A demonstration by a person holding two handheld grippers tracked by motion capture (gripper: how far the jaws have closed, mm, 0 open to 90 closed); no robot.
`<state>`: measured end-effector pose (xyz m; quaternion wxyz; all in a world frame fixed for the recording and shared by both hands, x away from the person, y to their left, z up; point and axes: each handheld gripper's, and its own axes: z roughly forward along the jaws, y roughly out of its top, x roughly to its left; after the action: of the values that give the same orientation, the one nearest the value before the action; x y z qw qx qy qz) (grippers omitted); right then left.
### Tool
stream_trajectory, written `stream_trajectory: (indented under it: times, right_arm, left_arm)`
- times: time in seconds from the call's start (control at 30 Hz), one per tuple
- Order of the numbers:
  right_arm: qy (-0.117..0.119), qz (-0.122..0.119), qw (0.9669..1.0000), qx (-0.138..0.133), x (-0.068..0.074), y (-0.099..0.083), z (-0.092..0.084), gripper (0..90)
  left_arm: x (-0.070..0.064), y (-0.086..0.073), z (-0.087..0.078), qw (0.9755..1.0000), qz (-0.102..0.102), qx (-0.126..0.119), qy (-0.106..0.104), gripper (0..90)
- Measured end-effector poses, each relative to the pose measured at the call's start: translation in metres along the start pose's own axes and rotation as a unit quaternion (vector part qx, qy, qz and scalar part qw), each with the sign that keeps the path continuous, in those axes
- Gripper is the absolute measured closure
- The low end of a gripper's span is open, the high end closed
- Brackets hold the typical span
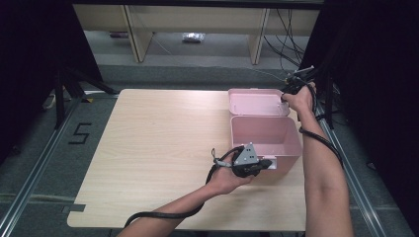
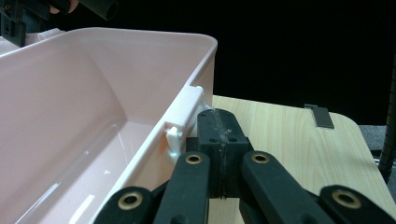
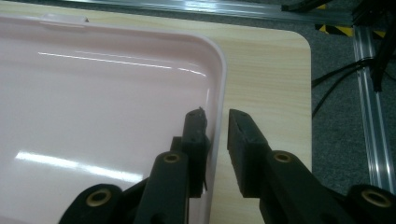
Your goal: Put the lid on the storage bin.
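box (image 1: 266,136): light, stiff, slick plastic; I'm guessing rims are grabbing best
left gripper (image 2: 219,140): jaws closed, holding nothing, resting beside the box's latch
right gripper (image 3: 216,135): jaws part-open, straddling the lid (image 3: 93,93) rim

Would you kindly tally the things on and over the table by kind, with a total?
Pink box with its open lid: 1
Hand-held gripper: 2, left hand-held gripper and right hand-held gripper
Total: 3

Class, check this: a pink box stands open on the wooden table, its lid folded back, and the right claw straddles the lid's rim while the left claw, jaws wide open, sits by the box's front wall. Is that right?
One slip: the left claw is not wide open. The left gripper view shows its jaws pressed together beside the pink box. The rest stands: in the right gripper view the right claw straddles the rim of the lid.
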<state>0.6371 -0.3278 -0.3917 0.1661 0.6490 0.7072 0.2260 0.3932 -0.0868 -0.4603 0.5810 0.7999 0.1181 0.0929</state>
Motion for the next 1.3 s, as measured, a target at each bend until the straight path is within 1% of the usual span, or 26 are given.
stream_trajectory:
  times: [0.03,0.07,0.1,0.17,0.2,0.23,0.27,0.33,0.37,0.4,0.5,0.53,0.63,0.7,0.9,0.93,0.97,1.0,1.07,1.1,1.13,1.17,1.2,1.23,1.27,1.3]
  right_arm:
    - [-0.001,-0.019,0.9998,-0.003,-0.002,0.0,0.001,77.6]
    - [-0.001,-0.018,0.9998,-0.002,-0.002,0.001,0.001,77.5]
    - [-0.002,-0.011,0.9999,-0.002,-0.001,0.001,0.001,77.5]
    - [0.001,-0.004,1.0,-0.001,0.0,0.001,0.002,77.4]
    - [-0.004,-0.018,0.9998,-0.004,-0.001,0.001,0.003,77.4]
    - [-0.004,-0.016,0.9999,0.001,-0.001,0.002,0.003,77.4]
    - [-0.005,-0.015,0.9999,-0.002,0.0,0.002,0.005,77.4]
    - [0.001,0.003,1.0,0.007,0.003,0.002,0.004,77.4]
    - [-0.005,-0.019,0.9998,0.002,0.0,0.003,0.005,77.5]
    - [-0.002,-0.016,0.9999,0.005,0.002,0.003,0.006,77.5]
    - [-0.006,-0.017,0.9998,0.008,0.003,0.003,0.008,78.0]
    - [-0.004,-0.016,0.9998,0.011,0.003,0.002,0.009,78.3]
    - [-0.008,-0.018,0.9998,0.01,0.001,0.002,0.01,81.6]
    - [-0.009,-0.016,0.9998,0.007,0.001,0.002,0.009,83.9]
    - [-0.005,-0.013,0.9999,0.005,0.0,0.004,0.003,85.8]
    - [-0.005,-0.015,0.9999,0.004,-0.001,0.004,0.002,86.1]
    - [-0.001,0.01,0.9999,0.003,0.002,0.004,0.001,86.3]
    - [-0.001,-0.006,1.0,0.001,0.0,0.004,0.0,86.4]
    - [-0.001,-0.006,1.0,-0.001,-0.001,0.004,-0.003,86.7]
    - [-0.001,-0.004,1.0,-0.002,-0.001,0.005,-0.004,86.8]
    - [-0.001,0.004,1.0,-0.001,0.0,0.004,-0.006,86.9]
    - [-0.003,-0.005,1.0,-0.008,-0.002,0.004,-0.006,87.0]
    - [-0.002,-0.004,1.0,-0.008,-0.003,0.003,-0.007,87.1]
    - [0.001,0.006,0.9999,-0.009,-0.003,0.003,-0.008,87.1]
    - [0.002,0.001,0.9999,-0.01,-0.004,0.002,-0.009,87.1]
    - [0.005,0.013,0.9999,-0.007,-0.003,0.002,-0.01,87.2]
  left_arm:
    - [0.0,0.0,0.0,1.0,0.0,0.0,0.0,89.9]
    - [0.0,0.0,0.001,1.0,-0.001,-0.004,-0.003,89.8]
    - [0.0,0.0,0.0,1.0,0.0,0.0,0.0,89.8]
    - [0.0,0.0,0.0,1.0,0.0,0.0,-0.001,89.8]
    - [0.0,0.0,0.0,1.0,0.0,0.0,-0.001,89.8]
    - [0.0,0.0,0.0,1.0,0.0,0.0,-0.003,89.9]
    - [0.001,0.0,0.0,1.0,0.0,0.0,-0.003,89.9]
    - [0.001,0.0,0.0,1.0,0.0,0.0,-0.002,89.8]
    - [0.0,0.0,0.0,1.0,0.0,0.0,-0.002,89.9]
    - [0.001,0.0,0.0,1.0,0.0,0.0,-0.002,89.8]
    - [0.001,0.0,0.0,1.0,-0.001,0.0,-0.002,89.9]
    - [0.001,0.0,0.0,1.0,0.0,0.0,-0.002,89.8]
    - [0.001,0.0,0.0,1.0,-0.002,0.0,-0.003,89.8]
    - [0.001,0.001,0.001,1.0,-0.002,0.0,-0.003,89.8]
    - [0.001,0.001,0.002,1.0,-0.005,0.001,-0.002,89.9]
    - [0.0,0.001,0.002,1.0,-0.007,0.003,-0.002,89.8]
    - [0.001,0.002,0.002,1.0,-0.005,0.006,-0.001,89.9]
    - [0.0,0.002,0.003,1.0,-0.006,0.006,0.0,89.9]
    - [0.0,0.003,0.003,0.9999,-0.008,0.008,0.003,89.9]
    - [-0.001,0.003,0.004,0.9999,-0.009,0.01,0.004,89.9]
    - [-0.001,0.003,0.004,0.9999,-0.009,0.011,0.004,89.9]
    - [-0.001,0.003,0.004,0.9999,-0.01,0.011,0.004,89.9]
    - [-0.001,0.003,0.004,0.9999,-0.012,0.011,0.004,89.9]
    - [-0.001,0.003,0.004,0.9999,-0.011,0.012,0.004,90.0]
    - [-0.001,0.003,0.004,0.9998,-0.014,0.011,0.005,89.9]
    - [-0.002,0.003,0.004,0.9998,-0.015,0.011,0.005,90.0]
